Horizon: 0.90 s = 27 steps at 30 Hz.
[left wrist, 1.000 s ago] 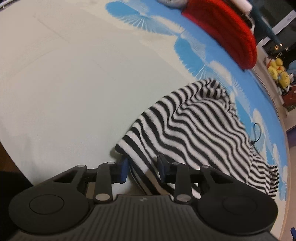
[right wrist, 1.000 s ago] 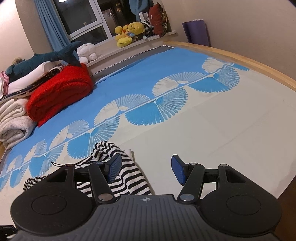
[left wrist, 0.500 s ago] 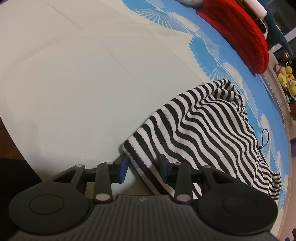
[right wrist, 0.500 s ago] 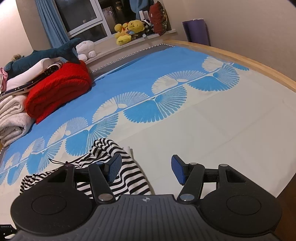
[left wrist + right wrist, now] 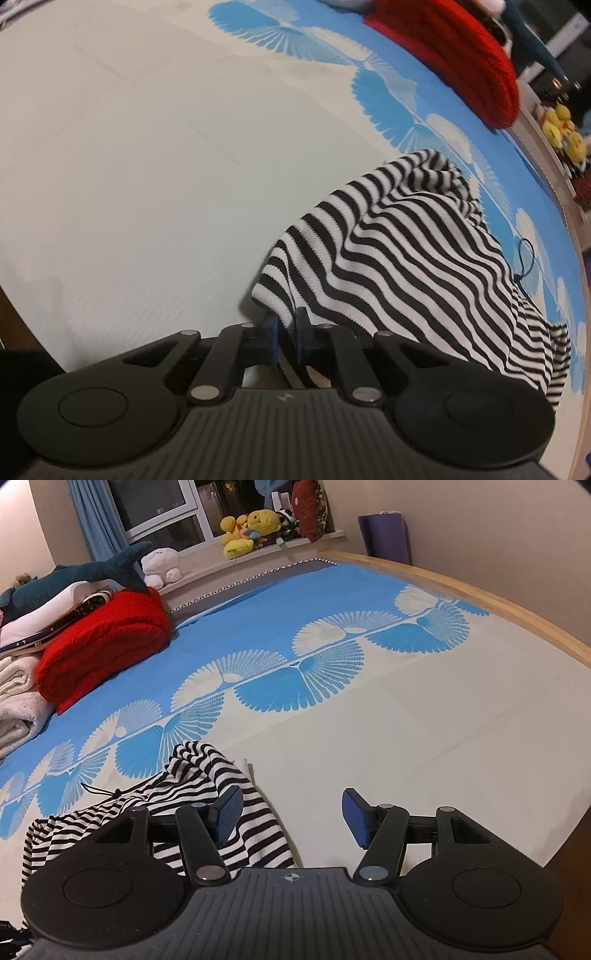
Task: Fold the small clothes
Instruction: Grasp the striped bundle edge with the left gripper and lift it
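Striped black-and-white knit, the striped garment (image 5: 417,258), lies rumpled and unfolded on the pale part of the bedcover (image 5: 129,166), near its front edge and just short of the blue fan-patterned band. One hemmed corner points toward the front edge; the far part is bunched, and a thin dark cord loop shows at its side.

Left gripper (image 5: 286,334): jaws have just been closing and now stand nearly together, pinching the near hemmed corner of the garment between the pads. Right gripper (image 5: 291,818): jaws wide apart, holding nothing; its left pad hangs over the garment's edge, its right pad over bare bedcover.

Step in hand, as judged: securing the first corner before spreading or folding. No fold is yet made. The next move likely calls for the right gripper to take a second corner or edge, so the cloth can be drawn flat.

Noted elsewhere: a red folded knit (image 5: 103,646) and stacked pale linens at the bedcover's far left side, well apart from the work.
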### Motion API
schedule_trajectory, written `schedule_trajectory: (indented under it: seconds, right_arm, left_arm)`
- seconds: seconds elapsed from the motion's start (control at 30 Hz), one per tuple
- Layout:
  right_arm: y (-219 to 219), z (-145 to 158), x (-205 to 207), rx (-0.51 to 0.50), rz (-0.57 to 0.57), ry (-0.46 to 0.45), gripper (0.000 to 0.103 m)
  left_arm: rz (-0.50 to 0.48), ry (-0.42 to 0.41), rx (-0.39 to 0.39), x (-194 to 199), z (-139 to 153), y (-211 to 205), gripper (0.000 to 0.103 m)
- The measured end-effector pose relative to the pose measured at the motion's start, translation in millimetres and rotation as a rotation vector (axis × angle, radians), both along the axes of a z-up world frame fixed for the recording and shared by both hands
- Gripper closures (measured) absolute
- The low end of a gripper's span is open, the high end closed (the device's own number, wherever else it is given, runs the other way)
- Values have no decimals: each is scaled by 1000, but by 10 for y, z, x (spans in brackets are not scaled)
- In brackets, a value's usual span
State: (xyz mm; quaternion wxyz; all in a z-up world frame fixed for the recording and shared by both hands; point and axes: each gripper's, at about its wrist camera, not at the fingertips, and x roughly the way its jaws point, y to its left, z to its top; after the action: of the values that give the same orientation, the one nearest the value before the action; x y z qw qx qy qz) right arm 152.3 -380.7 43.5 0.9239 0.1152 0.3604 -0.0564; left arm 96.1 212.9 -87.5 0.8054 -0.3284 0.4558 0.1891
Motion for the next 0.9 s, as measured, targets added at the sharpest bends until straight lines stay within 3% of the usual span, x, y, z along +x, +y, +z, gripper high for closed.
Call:
schedule_trajectory:
  seconds: [0.47, 0.73, 0.9]
  right_arm:
    - [240, -7, 42, -27, -4, -21, 42]
    - [463, -35, 109, -26, 40, -17, 42]
    - [441, -3, 82, -41, 65, -23, 42]
  left_arm:
    - [-42, -81, 8, -248, 365, 312, 100]
    - [-11, -44, 51, -468, 416, 525, 100]
    - [-76, -64, 136, -406, 617, 273, 100]
